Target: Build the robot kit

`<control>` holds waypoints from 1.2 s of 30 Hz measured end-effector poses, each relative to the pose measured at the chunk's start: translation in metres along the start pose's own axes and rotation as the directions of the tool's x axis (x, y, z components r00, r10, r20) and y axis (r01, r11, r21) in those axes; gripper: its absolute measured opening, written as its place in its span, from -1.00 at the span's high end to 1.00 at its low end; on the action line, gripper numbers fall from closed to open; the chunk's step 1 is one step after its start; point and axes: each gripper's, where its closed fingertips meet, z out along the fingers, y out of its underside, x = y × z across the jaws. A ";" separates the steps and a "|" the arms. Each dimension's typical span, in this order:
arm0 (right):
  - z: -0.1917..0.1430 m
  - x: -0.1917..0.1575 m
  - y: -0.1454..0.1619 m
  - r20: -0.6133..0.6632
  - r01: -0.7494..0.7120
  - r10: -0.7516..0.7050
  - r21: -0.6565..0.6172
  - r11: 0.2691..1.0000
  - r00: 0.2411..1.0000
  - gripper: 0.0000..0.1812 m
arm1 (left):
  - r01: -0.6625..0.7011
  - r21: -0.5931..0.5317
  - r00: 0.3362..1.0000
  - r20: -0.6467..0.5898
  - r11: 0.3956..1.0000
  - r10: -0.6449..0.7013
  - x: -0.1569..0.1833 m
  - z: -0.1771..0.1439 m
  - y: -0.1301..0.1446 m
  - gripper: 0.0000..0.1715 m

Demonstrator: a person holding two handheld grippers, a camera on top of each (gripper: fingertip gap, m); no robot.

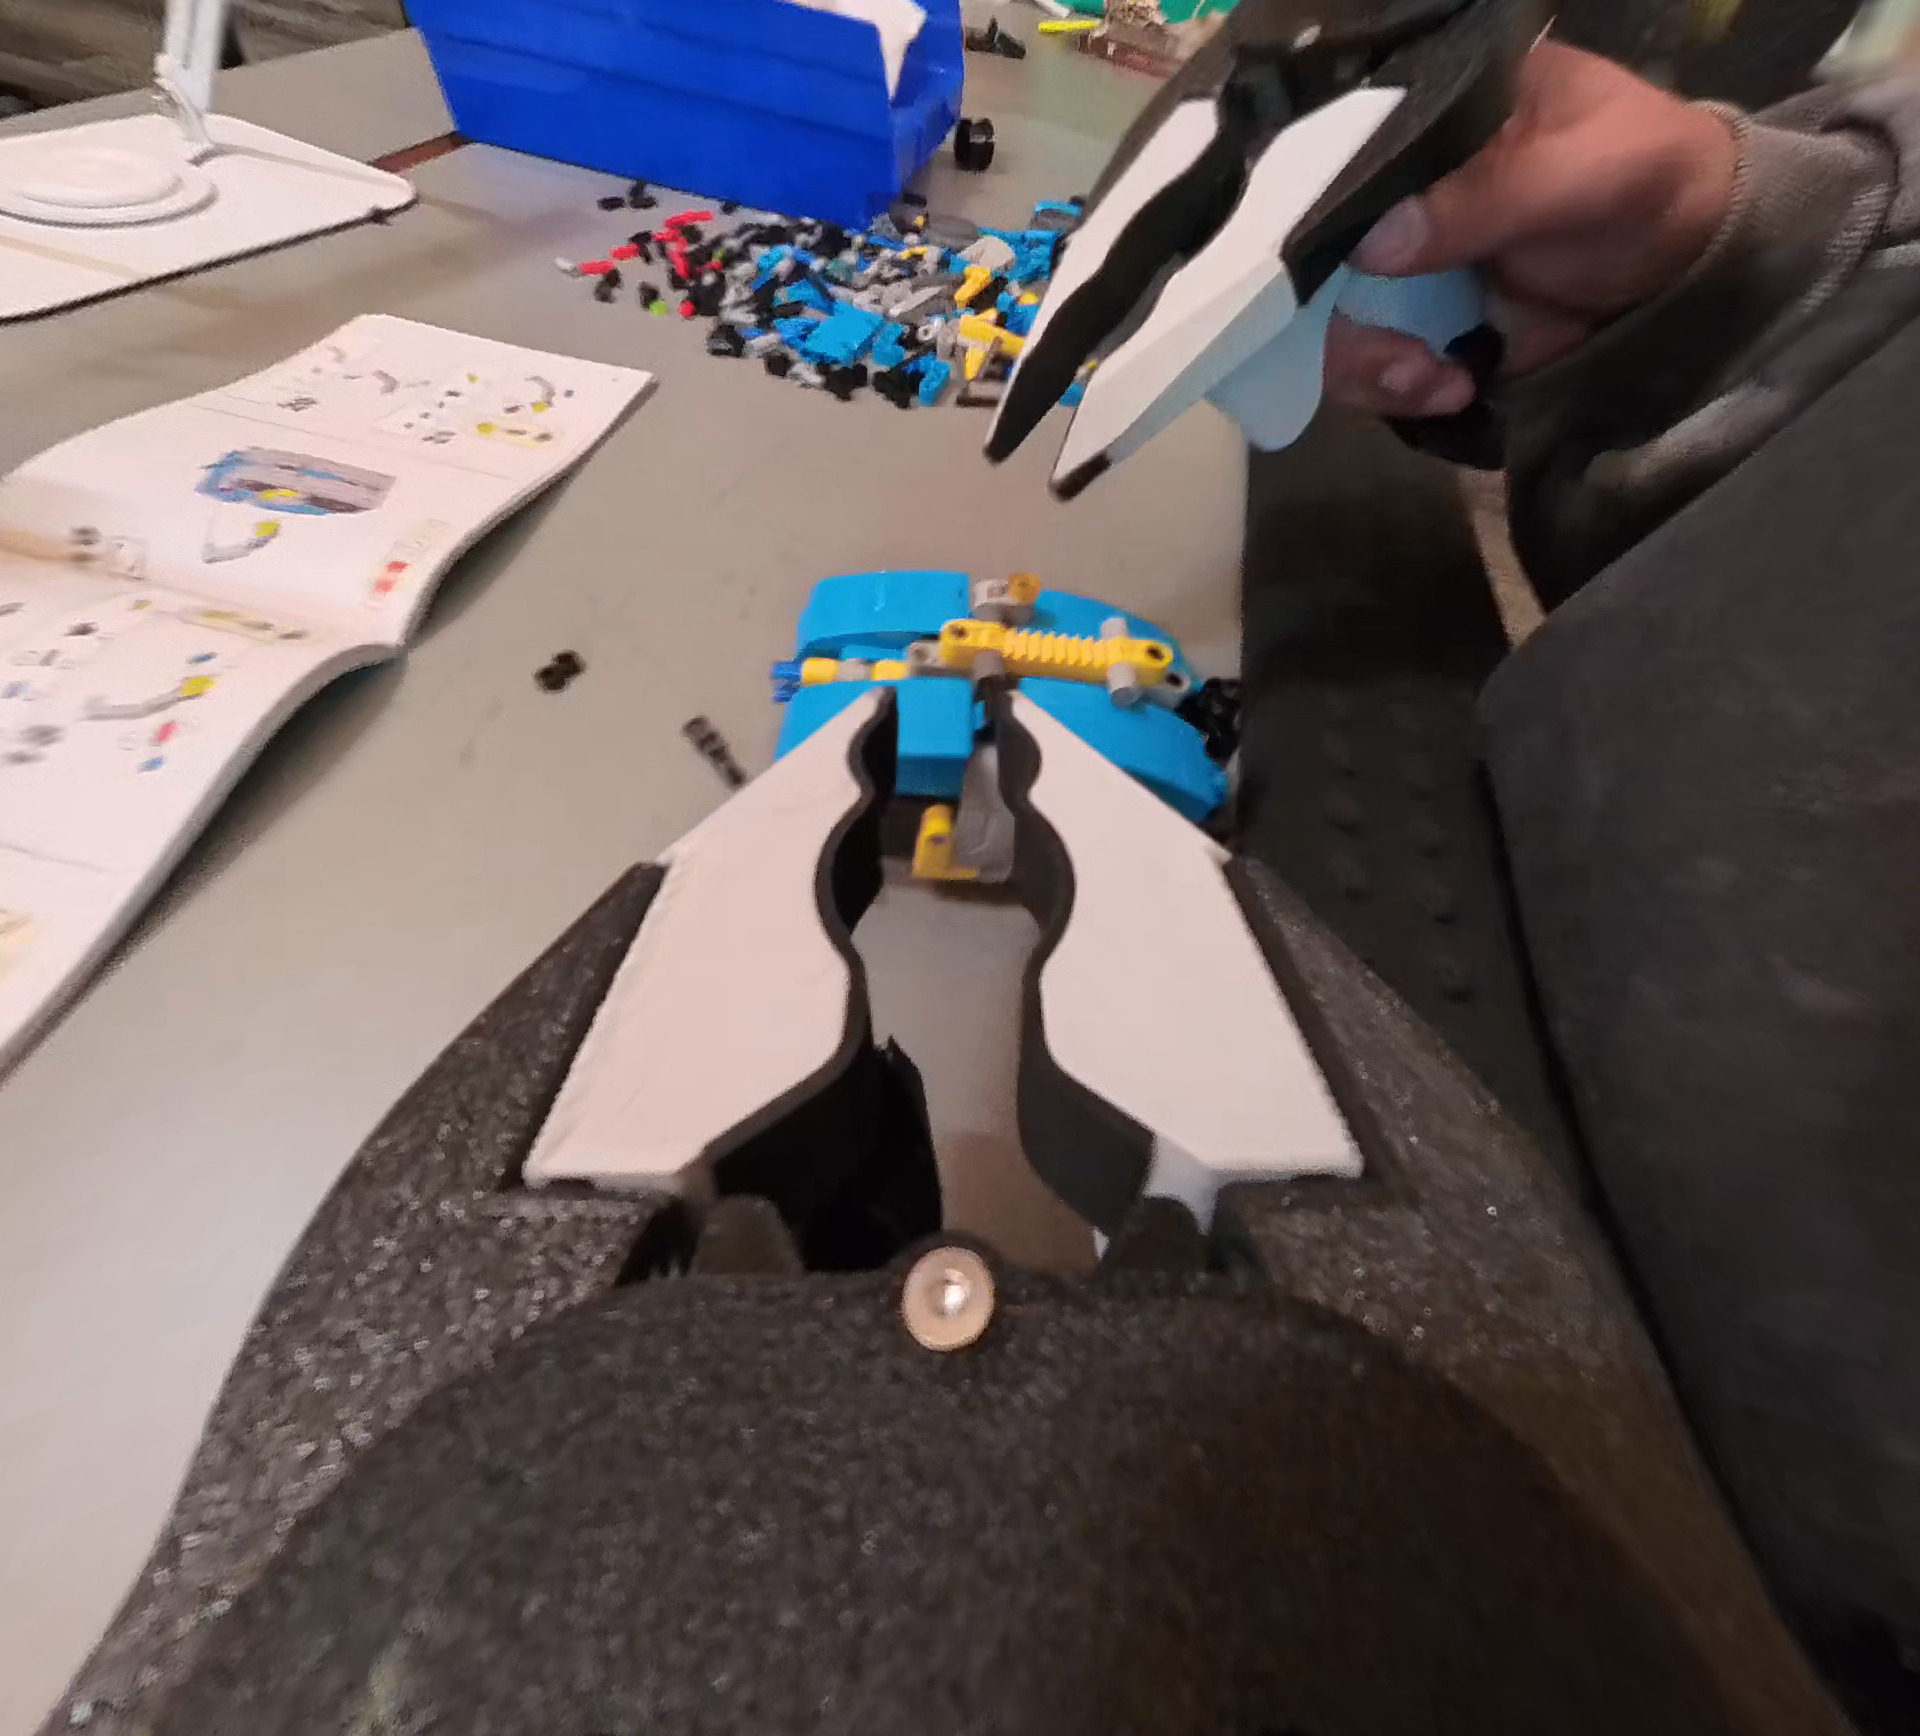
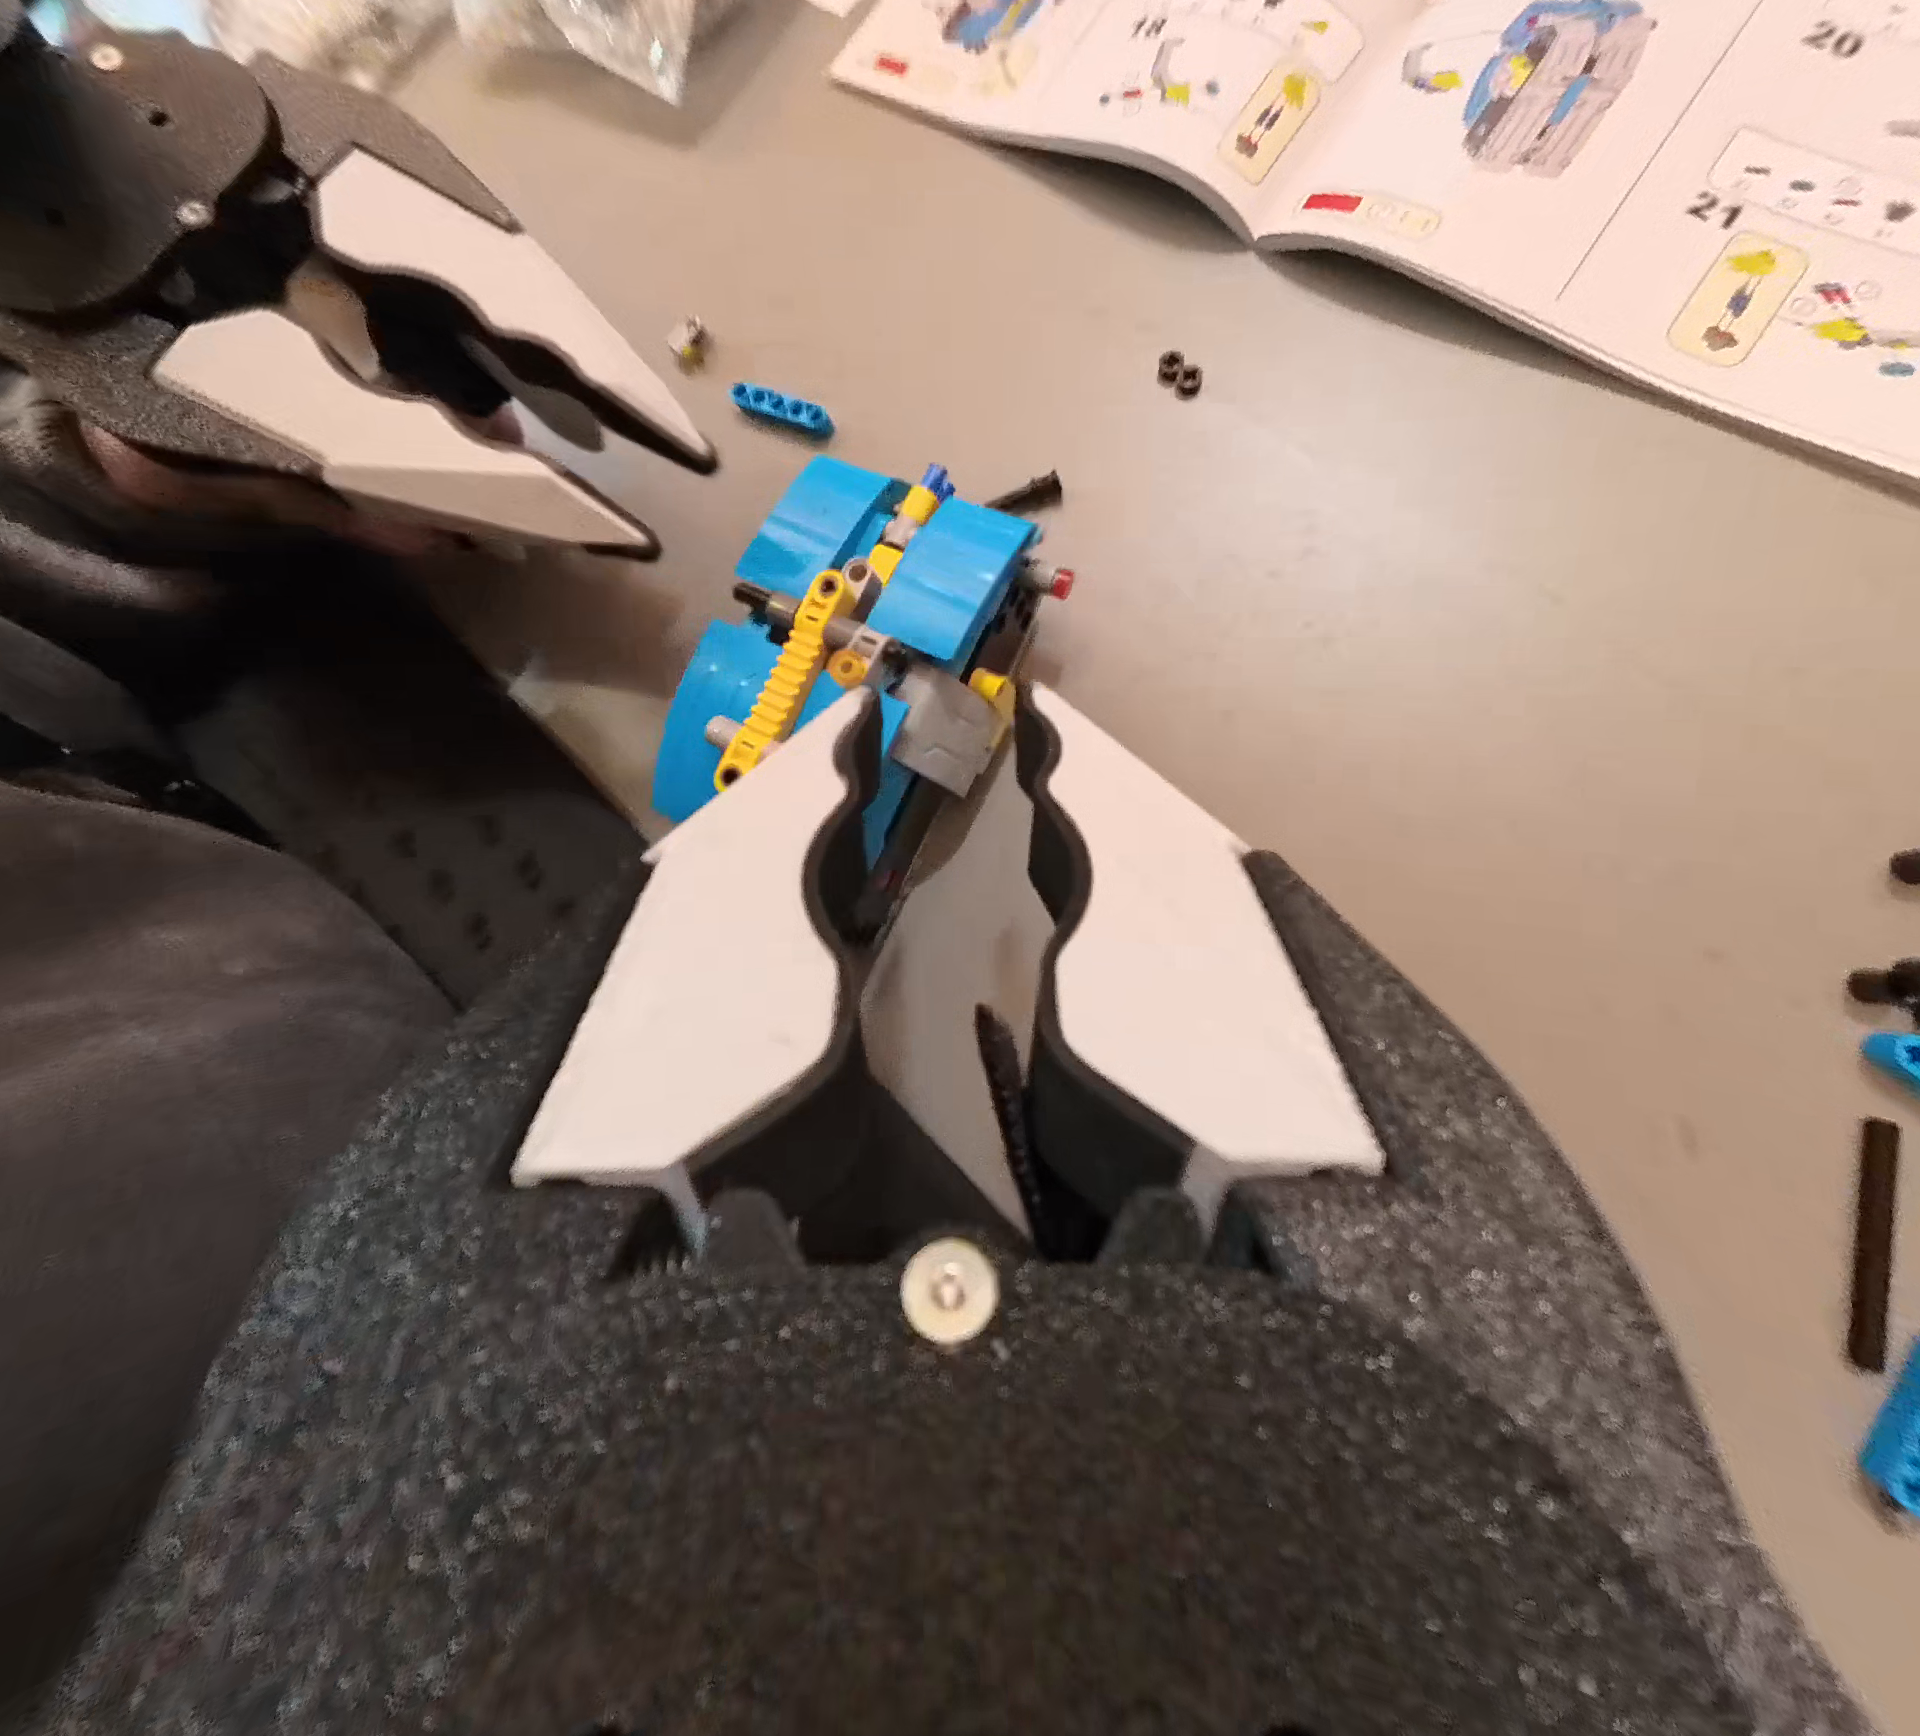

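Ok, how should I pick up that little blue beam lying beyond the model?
Probably pinch the blue beam across its narrow width at mid-length, coming from straight above: it lies flat on the table, long and thin. The left gripper is nearest.

**Model at the table's near edge**

The brick model (image 1: 997,699) sits on the table (image 1: 623,543) at its near edge. The open booklet (image 1: 260,543) lies to its left; the loose-parts pile (image 1: 852,294) lies behind it, before the bin (image 1: 665,55).
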 end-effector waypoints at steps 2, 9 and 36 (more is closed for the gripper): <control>-0.004 0.004 -0.005 0.063 -0.015 0.009 0.092 0.996 0.998 0.72 | -0.024 -0.060 0.997 0.071 0.998 0.028 -0.017 -0.018 0.007 0.79; 0.008 0.036 -0.018 0.214 0.040 -0.070 0.141 0.989 0.974 0.69 | 0.034 -0.367 0.961 0.266 0.929 0.070 -0.062 -0.084 0.058 0.78; 0.009 -0.005 -0.029 0.426 0.146 -0.301 0.359 0.922 0.853 0.80 | 0.391 0.054 0.918 0.046 0.919 -0.394 -0.002 -0.007 -0.006 0.81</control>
